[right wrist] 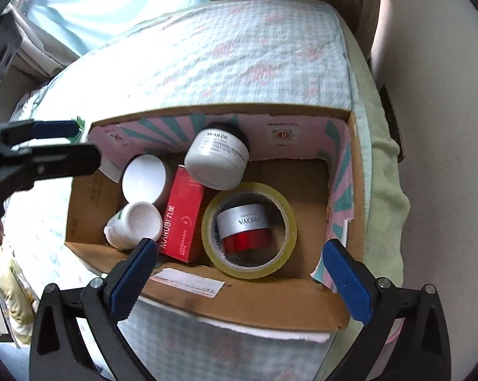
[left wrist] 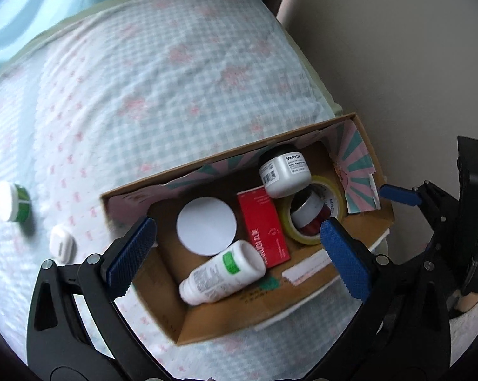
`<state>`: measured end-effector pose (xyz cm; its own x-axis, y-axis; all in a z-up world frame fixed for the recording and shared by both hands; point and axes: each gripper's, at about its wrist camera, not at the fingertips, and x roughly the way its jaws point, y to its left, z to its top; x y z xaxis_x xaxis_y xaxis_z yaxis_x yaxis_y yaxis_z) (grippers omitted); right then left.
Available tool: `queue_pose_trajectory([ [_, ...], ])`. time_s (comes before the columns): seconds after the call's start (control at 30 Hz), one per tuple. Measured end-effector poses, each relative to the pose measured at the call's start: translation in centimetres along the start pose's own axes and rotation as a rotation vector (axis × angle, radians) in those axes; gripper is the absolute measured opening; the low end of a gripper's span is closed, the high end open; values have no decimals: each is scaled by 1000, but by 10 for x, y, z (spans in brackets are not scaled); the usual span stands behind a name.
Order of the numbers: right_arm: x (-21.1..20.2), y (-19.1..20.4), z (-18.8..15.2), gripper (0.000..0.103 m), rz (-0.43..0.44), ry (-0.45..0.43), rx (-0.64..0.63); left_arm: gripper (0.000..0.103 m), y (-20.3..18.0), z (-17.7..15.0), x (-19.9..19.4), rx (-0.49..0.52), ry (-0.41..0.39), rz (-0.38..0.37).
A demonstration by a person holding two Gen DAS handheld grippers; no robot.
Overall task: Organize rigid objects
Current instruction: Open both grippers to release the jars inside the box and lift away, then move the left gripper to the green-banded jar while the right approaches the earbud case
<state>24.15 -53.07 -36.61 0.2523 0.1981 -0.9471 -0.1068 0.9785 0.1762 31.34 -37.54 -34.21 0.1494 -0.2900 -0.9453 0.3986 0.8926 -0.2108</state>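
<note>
Left tongs wide open and empty, right tongs likewise, above cardboard box of jars

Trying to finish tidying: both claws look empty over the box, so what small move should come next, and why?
Probably swing the left claw, open and empty, toward the green-and-white jar lying on the bed sheet. It and the small white piece beside it lie outside the cardboard box.
</note>
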Motion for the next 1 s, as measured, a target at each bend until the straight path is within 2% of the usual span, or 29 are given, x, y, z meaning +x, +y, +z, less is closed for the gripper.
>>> queue_pose_trajectory([
  [0.17, -24, 10, 6, 103, -32, -7, -11, 103, 9, -15, -36, -27, -42, 11],
  [0.4, -65, 46, 13, 103, -61, -57, -64, 103, 42, -55, -110, -74, -129, 62],
  [0.7, -106, 123, 20, 103, -103, -94, -148, 103, 112, -109, -196, -131, -227, 150],
  [0.77, -120, 149, 23, 103, -112, -129, -160, 103, 127, -117, -212, -134, -252, 165],
  [0.87, -137, 183, 24, 103, -144, -177, -159, 103, 150, -129, -236, -125, -293, 193],
  [1.0, -151, 235, 25, 103, -152, -218, -104, 103, 184, -145, -266, -106, -345, 186],
])
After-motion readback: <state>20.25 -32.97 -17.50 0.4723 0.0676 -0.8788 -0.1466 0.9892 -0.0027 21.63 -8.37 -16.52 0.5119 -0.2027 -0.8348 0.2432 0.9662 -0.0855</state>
